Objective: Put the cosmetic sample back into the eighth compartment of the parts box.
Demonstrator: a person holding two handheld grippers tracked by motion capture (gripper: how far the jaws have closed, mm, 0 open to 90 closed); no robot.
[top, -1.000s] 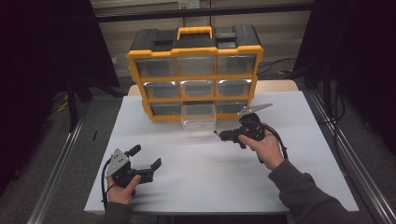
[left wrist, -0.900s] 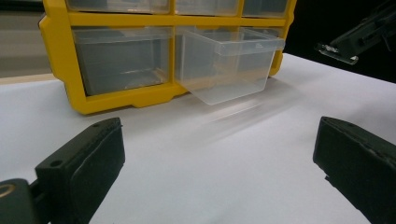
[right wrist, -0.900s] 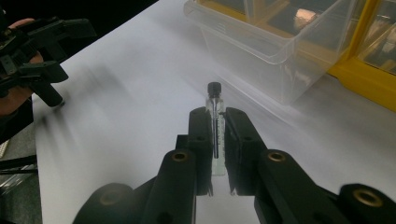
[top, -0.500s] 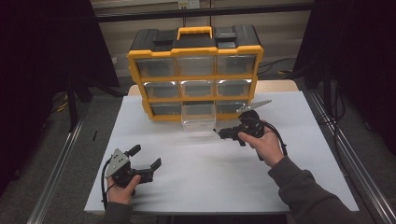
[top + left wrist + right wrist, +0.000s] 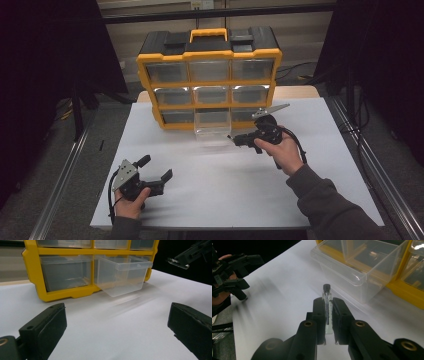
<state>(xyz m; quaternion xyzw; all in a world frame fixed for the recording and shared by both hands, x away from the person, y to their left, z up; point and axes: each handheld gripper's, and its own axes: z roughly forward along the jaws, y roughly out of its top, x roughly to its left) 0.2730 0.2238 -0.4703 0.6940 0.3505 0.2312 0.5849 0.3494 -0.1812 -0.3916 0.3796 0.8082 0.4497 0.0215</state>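
While the high view gives us the whole white surface (image 5: 230, 185) and the yellow organizer (image 5: 210, 75) with its black top and orange handle, it hides what the right gripper (image 5: 327, 312) carries. From the right gripper view we see its jaws pinching a slim clear glass vial (image 5: 327, 306) with a black cap, held above the surface just short of the pulled-out drawer (image 5: 362, 270). That drawer is clear, thin-walled plastic, projecting from the bottom row's middle slot. We see the left gripper (image 5: 150, 175) resting near the front edge, its blocky black jaws spread wide, gripping nothing.
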